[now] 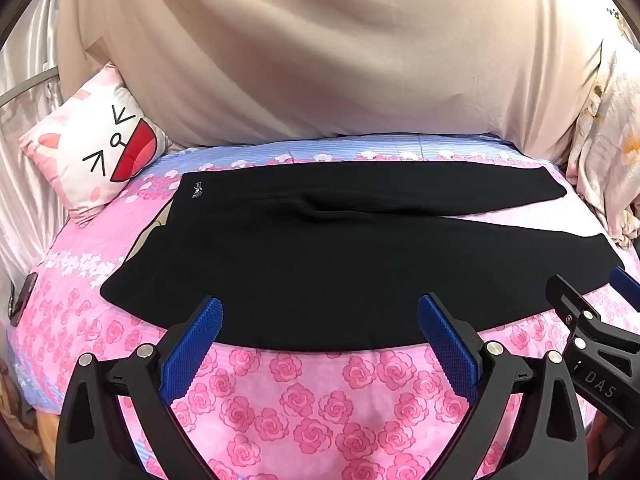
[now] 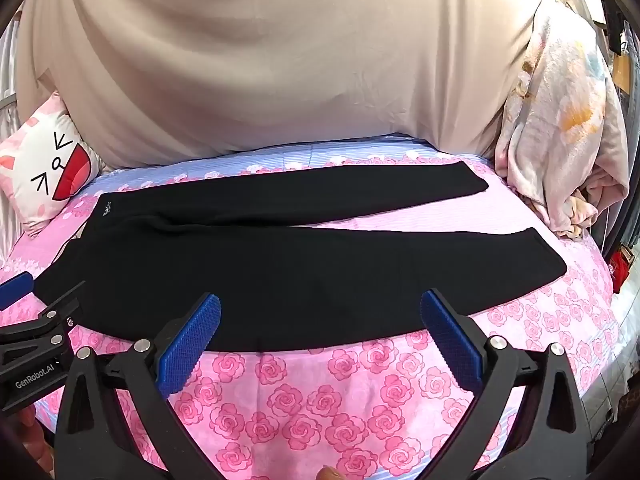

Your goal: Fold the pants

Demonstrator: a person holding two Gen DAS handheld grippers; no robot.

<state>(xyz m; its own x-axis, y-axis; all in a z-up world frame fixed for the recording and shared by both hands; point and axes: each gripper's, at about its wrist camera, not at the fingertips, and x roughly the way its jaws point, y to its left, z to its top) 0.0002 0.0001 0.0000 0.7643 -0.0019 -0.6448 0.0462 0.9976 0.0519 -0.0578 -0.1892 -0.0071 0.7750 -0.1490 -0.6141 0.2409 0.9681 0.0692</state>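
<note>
Black pants lie flat across the pink rose bedsheet, waistband at the left, both legs reaching right with a narrow gap between them. My left gripper hangs open just above the near edge of the near leg, nothing between its blue pads. In the right wrist view the same pants spread out ahead. My right gripper is open over the near leg's front edge, its blue pads apart and empty. Each gripper shows at the edge of the other's view.
A white and pink cartoon pillow leans at the back left. A beige cloth drapes behind the bed. A floral blanket is heaped at the right. A dark phone-like object lies at the bed's left edge.
</note>
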